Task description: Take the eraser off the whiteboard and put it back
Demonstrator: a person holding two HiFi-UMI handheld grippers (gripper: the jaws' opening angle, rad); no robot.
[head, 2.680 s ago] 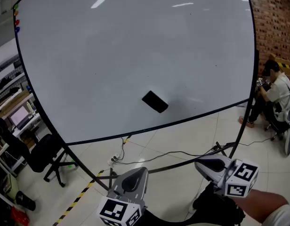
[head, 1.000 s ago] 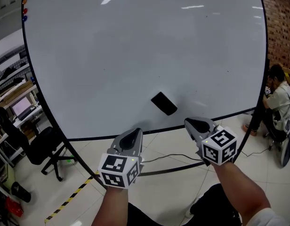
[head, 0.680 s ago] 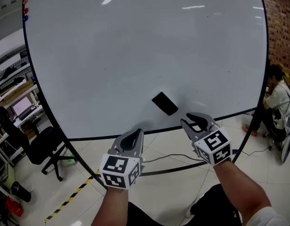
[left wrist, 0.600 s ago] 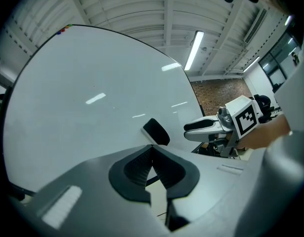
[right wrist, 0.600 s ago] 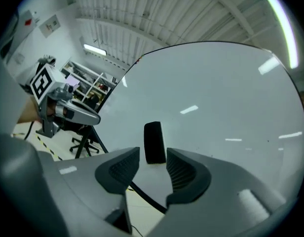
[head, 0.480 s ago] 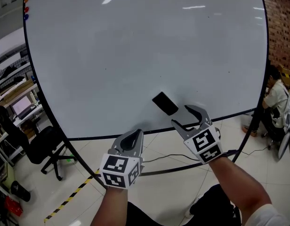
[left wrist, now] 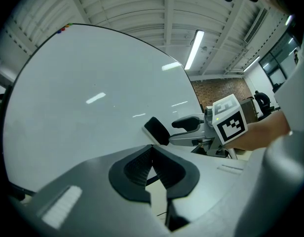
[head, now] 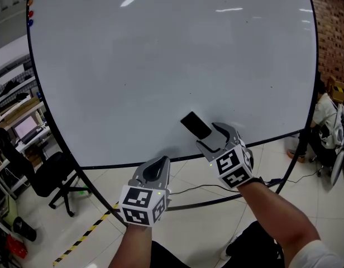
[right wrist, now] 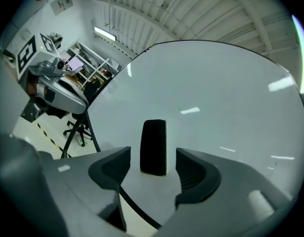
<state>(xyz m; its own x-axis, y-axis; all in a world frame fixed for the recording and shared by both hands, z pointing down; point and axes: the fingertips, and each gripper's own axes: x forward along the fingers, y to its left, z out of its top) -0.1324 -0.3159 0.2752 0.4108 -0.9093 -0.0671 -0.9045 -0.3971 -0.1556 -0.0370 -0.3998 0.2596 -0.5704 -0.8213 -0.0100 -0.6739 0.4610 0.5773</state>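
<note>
Item: eraser (head: pixel 195 125), black, stuck low on the whiteboard (head: pixel 161 66) and not yet taken off, so both removal and return are left for you. Your right tool (head: pixel 215 137): jaws opening, lined up either side of the eraser, pads not pressing it. Your left tool (head: pixel 154 166): jaws pressed together, empty, off to the side.
</note>
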